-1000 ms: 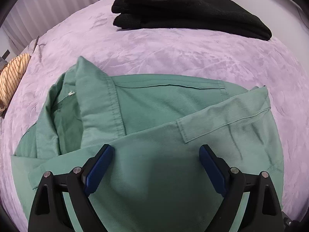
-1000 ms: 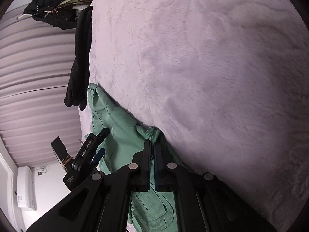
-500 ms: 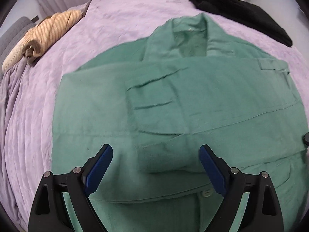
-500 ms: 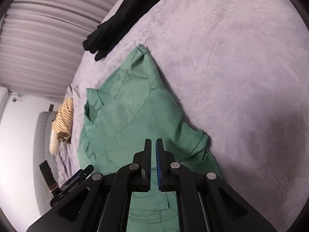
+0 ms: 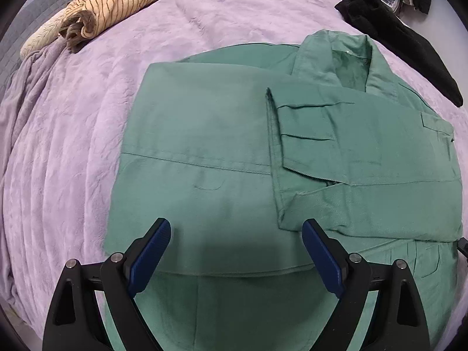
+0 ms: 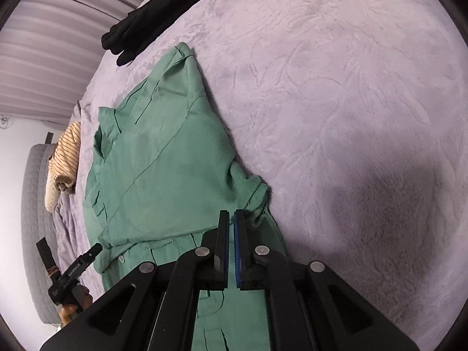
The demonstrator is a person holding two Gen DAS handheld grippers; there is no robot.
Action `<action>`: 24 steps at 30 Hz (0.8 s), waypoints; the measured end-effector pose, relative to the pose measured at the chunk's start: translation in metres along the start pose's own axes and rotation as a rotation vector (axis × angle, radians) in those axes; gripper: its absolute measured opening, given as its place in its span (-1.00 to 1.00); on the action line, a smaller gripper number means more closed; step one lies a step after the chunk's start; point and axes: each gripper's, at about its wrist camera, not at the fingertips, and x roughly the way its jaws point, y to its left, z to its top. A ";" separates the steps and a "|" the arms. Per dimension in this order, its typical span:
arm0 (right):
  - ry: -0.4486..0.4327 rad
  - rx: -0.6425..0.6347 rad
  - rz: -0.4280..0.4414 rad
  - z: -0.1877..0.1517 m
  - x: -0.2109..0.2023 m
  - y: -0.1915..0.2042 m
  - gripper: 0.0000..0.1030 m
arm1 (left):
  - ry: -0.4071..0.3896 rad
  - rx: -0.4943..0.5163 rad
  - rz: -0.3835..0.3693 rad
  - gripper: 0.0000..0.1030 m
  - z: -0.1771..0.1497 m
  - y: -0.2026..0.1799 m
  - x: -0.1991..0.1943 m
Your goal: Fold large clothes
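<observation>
A large green jacket (image 5: 222,134) lies flat on the purple bed cover (image 5: 73,122), collar at the far right, one sleeve folded across its front. My left gripper (image 5: 237,251) is open and empty, hovering over the jacket's near part. In the right wrist view the jacket (image 6: 163,169) lies to the left. My right gripper (image 6: 231,219) has its jaws nearly closed with a thin gap, just above the jacket's edge; no cloth shows between them. The left gripper's body (image 6: 73,272) shows at the lower left.
A black garment (image 5: 403,32) lies at the far right of the bed and also shows in the right wrist view (image 6: 146,17). A rolled striped tan garment (image 5: 111,5) lies at the far left. A grey headboard (image 6: 35,204) and curtains border the bed.
The right gripper has let go of the jacket edge it held and the jacket now lies flat. The left gripper has swung left across the jacket, staying open.
</observation>
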 end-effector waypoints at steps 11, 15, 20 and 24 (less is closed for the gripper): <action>0.087 -0.100 -0.047 -0.030 -0.027 0.038 0.26 | 0.026 0.054 0.063 0.79 -0.048 -0.012 -0.055; 0.110 -0.146 -0.071 -0.041 -0.033 0.050 0.44 | 0.012 0.014 0.057 1.00 -0.058 -0.009 -0.071; 0.109 -0.233 -0.088 -0.051 -0.046 0.073 0.58 | 0.034 -0.022 0.027 1.00 -0.064 -0.007 -0.084; 0.082 -0.307 -0.109 -0.059 -0.057 0.090 0.80 | 0.021 0.006 0.049 1.00 -0.069 -0.011 -0.098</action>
